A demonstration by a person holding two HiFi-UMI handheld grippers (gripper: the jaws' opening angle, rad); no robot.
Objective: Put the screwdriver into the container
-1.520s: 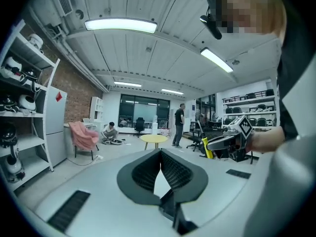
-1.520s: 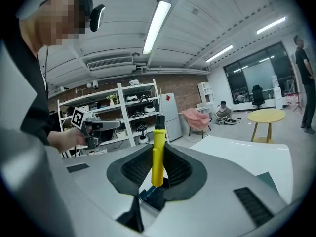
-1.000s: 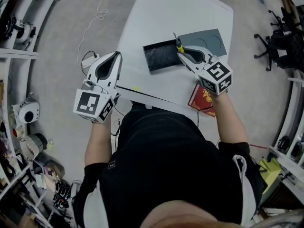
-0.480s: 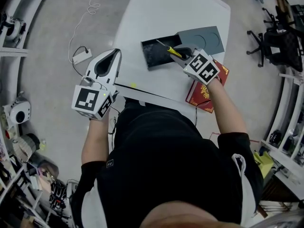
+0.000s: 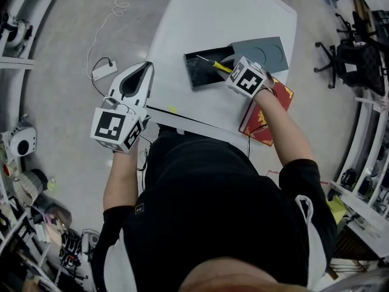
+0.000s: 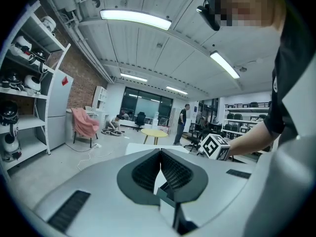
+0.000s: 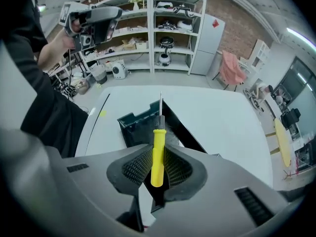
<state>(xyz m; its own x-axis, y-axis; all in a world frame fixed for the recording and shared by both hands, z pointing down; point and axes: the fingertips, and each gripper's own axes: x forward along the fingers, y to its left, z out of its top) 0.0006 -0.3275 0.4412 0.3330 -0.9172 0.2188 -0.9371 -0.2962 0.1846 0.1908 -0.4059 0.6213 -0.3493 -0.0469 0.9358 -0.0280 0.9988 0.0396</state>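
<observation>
At a white table (image 5: pixel 219 17) in an open workshop, my right gripper (image 7: pixel 157 148) is clamped on a slim yellow-handled screwdriver (image 7: pixel 157 162), its ribbed pads pressing the handle from both sides. The handle lies lengthwise between the jaws. The thin metal shaft runs straight ahead, toward the open black rectangular container (image 7: pixel 132 127) on the table top. In the head view the shaft lies at a slant over the container's dark inside; whether the tip touches the bottom I cannot tell. A flat dark grey lid (image 5: pixel 262 50) with round recesses lies against the container's right end. A red book with gold print (image 5: pixel 267 111) lies at the table's near edge, partly under my right wrist.

My left gripper (image 6: pixel 160 153) holds nothing: its two jaws are pressed together, tip to tip. I hold it well apart from the container, just off the table's left edge and over the grey floor (image 5: pixel 79 35), where a white power strip (image 5: pixel 101 72) trails a pale cable. Its camera looks across the room to a round yellow table (image 6: pixel 153 131), a pink cloth draped over a seat (image 6: pixel 85 123) and, at the right, my right gripper at the end of my forearm.
</observation>
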